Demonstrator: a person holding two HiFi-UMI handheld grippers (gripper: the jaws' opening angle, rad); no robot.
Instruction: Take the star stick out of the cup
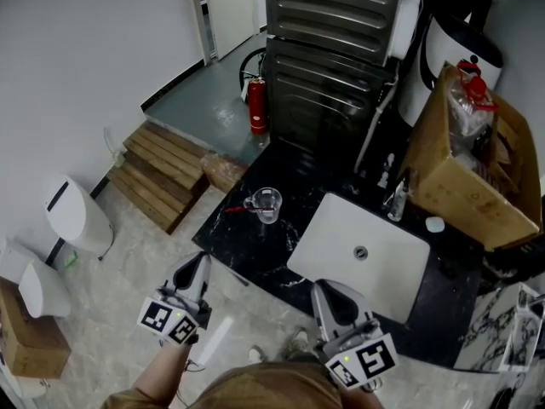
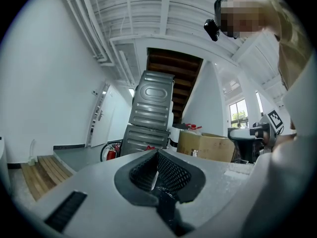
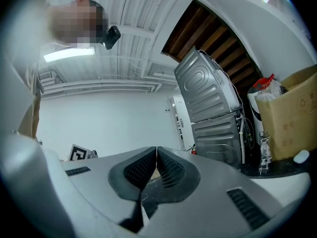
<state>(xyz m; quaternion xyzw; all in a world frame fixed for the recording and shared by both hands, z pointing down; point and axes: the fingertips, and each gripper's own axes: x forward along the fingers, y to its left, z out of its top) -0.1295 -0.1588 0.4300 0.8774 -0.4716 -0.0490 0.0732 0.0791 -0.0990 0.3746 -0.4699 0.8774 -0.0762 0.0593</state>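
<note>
Head view: cup holds the star stick.

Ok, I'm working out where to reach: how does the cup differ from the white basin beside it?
The cup is small, round and clear; the basin is wide, white and squarish. A red stick juts from the cup; the basin shows only a drain. Both sit on the black counter.
</note>
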